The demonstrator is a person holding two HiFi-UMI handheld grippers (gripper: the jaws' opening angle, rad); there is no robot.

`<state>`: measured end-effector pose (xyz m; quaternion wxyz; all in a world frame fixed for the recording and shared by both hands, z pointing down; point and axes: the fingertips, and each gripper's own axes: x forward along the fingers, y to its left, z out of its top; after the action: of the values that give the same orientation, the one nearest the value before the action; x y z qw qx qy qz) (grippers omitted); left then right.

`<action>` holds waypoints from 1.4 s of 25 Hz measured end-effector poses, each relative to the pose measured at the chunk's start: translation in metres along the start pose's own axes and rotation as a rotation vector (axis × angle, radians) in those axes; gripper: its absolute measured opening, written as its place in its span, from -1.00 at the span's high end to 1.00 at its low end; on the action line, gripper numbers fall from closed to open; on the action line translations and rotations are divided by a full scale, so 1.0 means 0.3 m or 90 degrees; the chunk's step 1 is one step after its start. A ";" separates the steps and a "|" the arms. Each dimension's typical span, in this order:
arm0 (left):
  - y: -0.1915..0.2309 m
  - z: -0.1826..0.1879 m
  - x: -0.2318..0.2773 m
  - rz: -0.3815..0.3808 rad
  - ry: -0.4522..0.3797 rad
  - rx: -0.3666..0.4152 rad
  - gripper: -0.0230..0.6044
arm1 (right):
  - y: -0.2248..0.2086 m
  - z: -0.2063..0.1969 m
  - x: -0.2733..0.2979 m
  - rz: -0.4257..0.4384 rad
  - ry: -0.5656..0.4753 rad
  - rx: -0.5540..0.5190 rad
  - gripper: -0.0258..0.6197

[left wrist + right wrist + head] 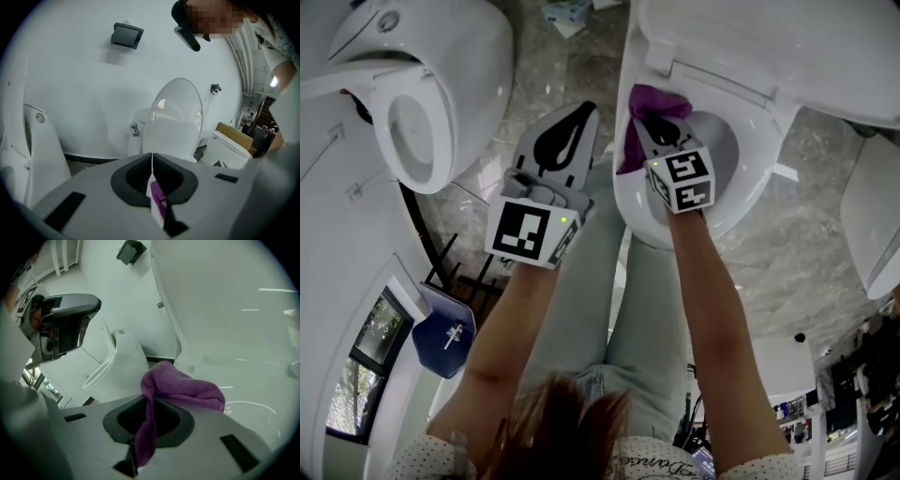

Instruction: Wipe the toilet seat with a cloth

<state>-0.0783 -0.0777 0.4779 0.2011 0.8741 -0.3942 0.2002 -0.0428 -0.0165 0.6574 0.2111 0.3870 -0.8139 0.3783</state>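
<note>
In the head view a white toilet with its seat point(752, 184) down and its lid point(769, 42) raised stands at the upper right. My right gripper point(649, 111) is shut on a purple cloth point(654, 97) and holds it at the seat's back left, near the hinge. In the right gripper view the cloth point(180, 386) bunches over the shut jaws of the right gripper point(151, 398), with a tail hanging down between them. My left gripper point(581, 112) hovers left of the bowl over the floor. Its jaws are shut with nothing between them point(152, 155).
A second white toilet point(414, 122) stands at the left, another white fixture point(879, 225) at the right edge. A blue object point(445, 337) lies lower left. The left gripper view faces a toilet with raised lid point(176, 117) and a cardboard box point(234, 133).
</note>
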 end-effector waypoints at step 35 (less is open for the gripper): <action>-0.102 -0.002 0.045 -0.022 0.006 0.016 0.89 | -0.260 0.028 -0.121 -0.114 -0.083 0.091 0.76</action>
<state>-0.0467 -0.0670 0.4794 0.1951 0.8823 -0.3757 0.2056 0.0404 -0.0384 0.6643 0.1628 0.4960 -0.7592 0.3888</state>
